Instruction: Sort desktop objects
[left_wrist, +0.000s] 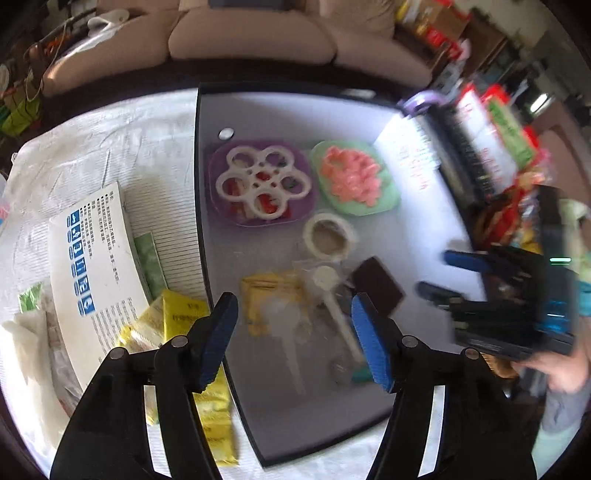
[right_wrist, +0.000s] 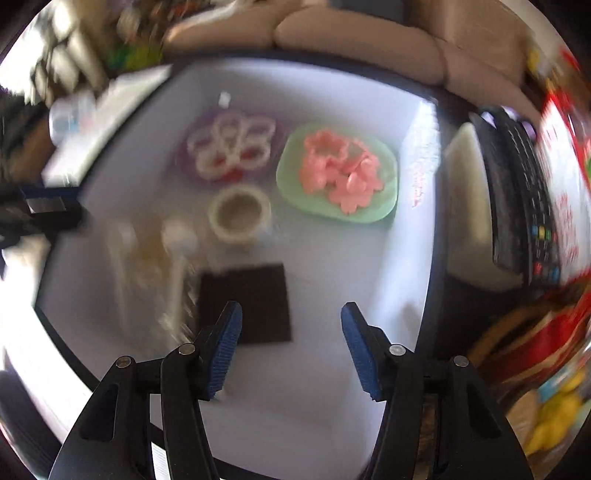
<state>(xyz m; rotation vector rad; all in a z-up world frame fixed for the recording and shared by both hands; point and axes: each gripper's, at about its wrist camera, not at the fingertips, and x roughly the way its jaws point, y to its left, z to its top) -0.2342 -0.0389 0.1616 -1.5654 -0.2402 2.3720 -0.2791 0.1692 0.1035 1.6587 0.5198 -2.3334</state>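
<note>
On the grey desk panel (left_wrist: 277, 114) lie a purple tray with a white flower-shaped mould (left_wrist: 263, 181), a green plate of pink flower pieces (left_wrist: 352, 177), a tape roll (left_wrist: 328, 235), a white spoon (left_wrist: 334, 295), a yellow packet (left_wrist: 271, 301) and a dark brown square pad (left_wrist: 377, 285). My left gripper (left_wrist: 293, 339) is open and empty above the packet and spoon. My right gripper (right_wrist: 291, 349) is open and empty, its left finger over the brown pad (right_wrist: 245, 301). The right wrist view also shows the tape roll (right_wrist: 239, 214) and green plate (right_wrist: 338, 171). The right gripper shows in the left wrist view (left_wrist: 448, 275).
A white booklet (left_wrist: 92, 258) and yellow packets (left_wrist: 177, 317) lie on the white cloth at left. A dark remote (right_wrist: 521, 195), a white box (right_wrist: 471, 206) and snack packages (left_wrist: 506, 218) crowd the right side. A beige sofa (left_wrist: 251, 37) stands behind.
</note>
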